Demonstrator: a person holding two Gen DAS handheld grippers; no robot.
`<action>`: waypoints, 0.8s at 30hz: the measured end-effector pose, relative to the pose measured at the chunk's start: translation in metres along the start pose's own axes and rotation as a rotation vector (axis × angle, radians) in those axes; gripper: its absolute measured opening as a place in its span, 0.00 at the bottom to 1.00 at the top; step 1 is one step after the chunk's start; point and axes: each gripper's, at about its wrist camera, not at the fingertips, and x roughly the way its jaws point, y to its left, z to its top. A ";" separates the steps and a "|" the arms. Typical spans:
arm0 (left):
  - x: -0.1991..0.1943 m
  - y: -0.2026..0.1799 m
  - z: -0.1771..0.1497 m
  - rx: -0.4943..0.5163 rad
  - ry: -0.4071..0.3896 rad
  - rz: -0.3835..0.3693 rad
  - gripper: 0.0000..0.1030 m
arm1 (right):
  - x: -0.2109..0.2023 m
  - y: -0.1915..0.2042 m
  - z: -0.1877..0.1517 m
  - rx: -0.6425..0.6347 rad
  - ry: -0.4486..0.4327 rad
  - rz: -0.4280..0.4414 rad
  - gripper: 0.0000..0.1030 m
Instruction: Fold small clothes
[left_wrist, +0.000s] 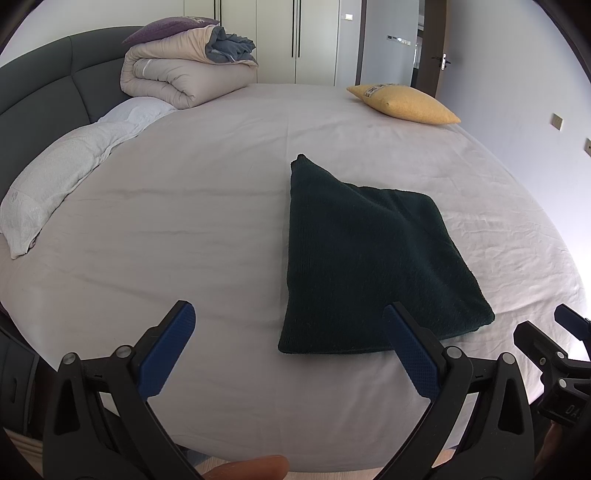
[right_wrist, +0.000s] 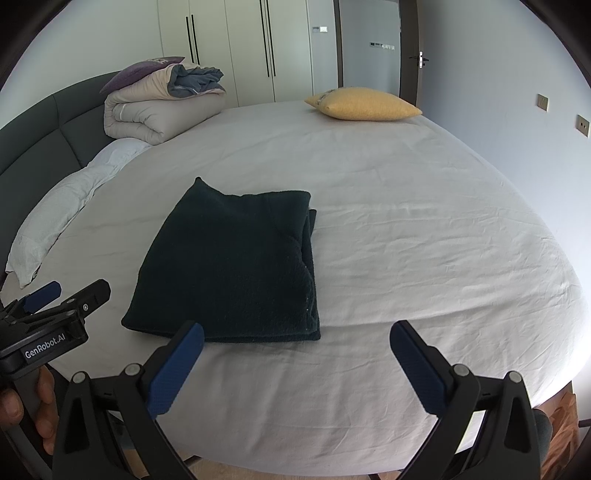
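A dark green knitted garment (left_wrist: 369, 258) lies folded into a flat, roughly square stack on the white bed sheet (left_wrist: 207, 229); it also shows in the right wrist view (right_wrist: 236, 266). My left gripper (left_wrist: 288, 317) is open and empty, held over the near edge of the bed just short of the garment's near left corner. My right gripper (right_wrist: 295, 332) is open and empty, held near the bed's front edge, just right of the garment's near edge. Each gripper appears in the other's view, the right (left_wrist: 554, 347) and the left (right_wrist: 55, 306).
A rolled beige duvet (left_wrist: 177, 74) with a purple cushion on top sits at the headboard end. A yellow pillow (left_wrist: 406, 103) lies at the far right corner. White pillows (left_wrist: 55, 184) line the dark headboard on the left. Wardrobe doors stand behind.
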 end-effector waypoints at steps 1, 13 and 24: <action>0.000 0.000 0.000 0.000 0.000 0.000 1.00 | 0.000 0.000 0.000 0.000 0.000 0.000 1.00; 0.001 0.001 -0.001 0.001 0.002 0.000 1.00 | 0.001 0.000 -0.001 0.002 0.002 0.002 1.00; 0.001 0.002 -0.001 0.003 0.002 0.001 1.00 | 0.001 0.003 -0.005 0.005 0.005 0.003 1.00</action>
